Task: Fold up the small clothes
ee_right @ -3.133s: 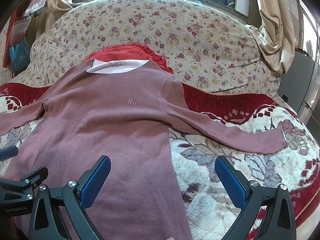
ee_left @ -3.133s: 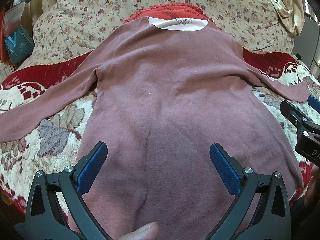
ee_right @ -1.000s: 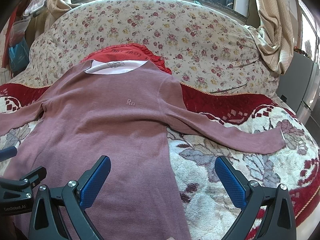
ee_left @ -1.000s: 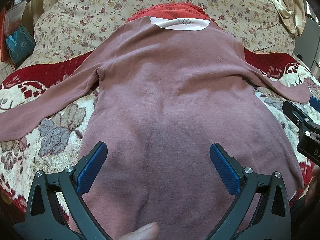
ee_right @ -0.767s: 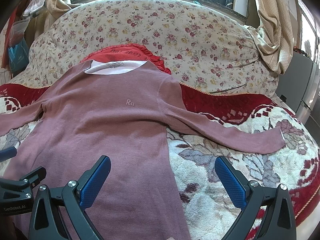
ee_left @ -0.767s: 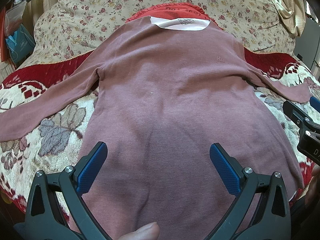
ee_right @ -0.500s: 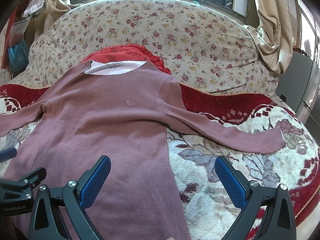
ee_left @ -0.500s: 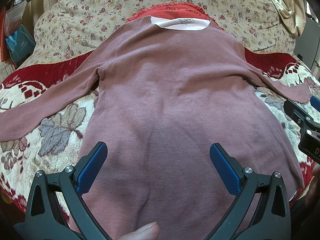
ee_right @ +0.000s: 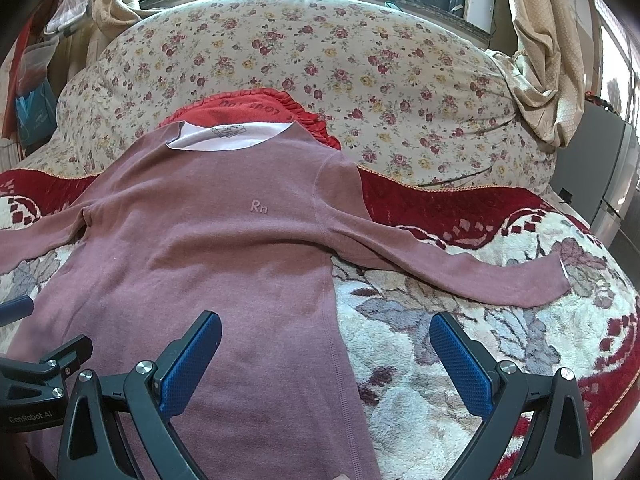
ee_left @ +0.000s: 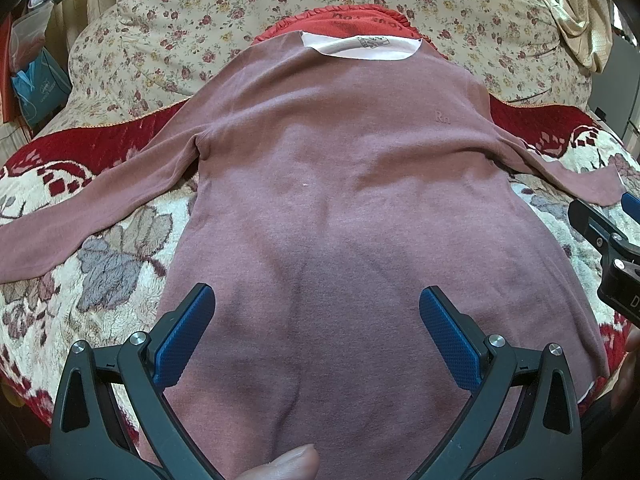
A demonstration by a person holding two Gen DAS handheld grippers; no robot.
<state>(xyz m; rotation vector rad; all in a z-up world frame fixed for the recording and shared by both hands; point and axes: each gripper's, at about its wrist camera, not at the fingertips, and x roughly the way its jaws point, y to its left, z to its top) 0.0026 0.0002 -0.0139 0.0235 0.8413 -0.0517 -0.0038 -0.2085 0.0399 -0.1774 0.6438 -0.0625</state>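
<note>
A: What is shown, from largest to smallest?

B: A bed (ee_right: 460, 344) covered by a red and cream blanket (ee_right: 420, 360) is shown, with a floral quilt (ee_right: 360, 64) heaped at the far side. A mauve long-sleeved top (ee_left: 352, 208) is laid flat and face up on the blanket, both sleeves spread outward, its neckline resting over a red garment (ee_right: 256, 106). The left gripper (ee_left: 316, 334) is held above the lower body of the top with jaws spread and nothing between them. The right gripper (ee_right: 326, 350) is held over the top's right side seam, likewise spread and empty.

A: How is the top expected to handle?

B: It is judged to be light, soft and limp; it should drape and drag on the plush blanket rather than slide. A pinch at the right cuff (ee_right: 548, 280) or at the hem corners is suggested, so that a single edge is lifted cleanly.

A: What room is left for moving?

B: Open blanket is seen beside the right sleeve (ee_right: 440, 268) and under the left sleeve (ee_left: 92, 216). The near edge of the bed lies close to the hem, so inward folds are favoured.
</note>
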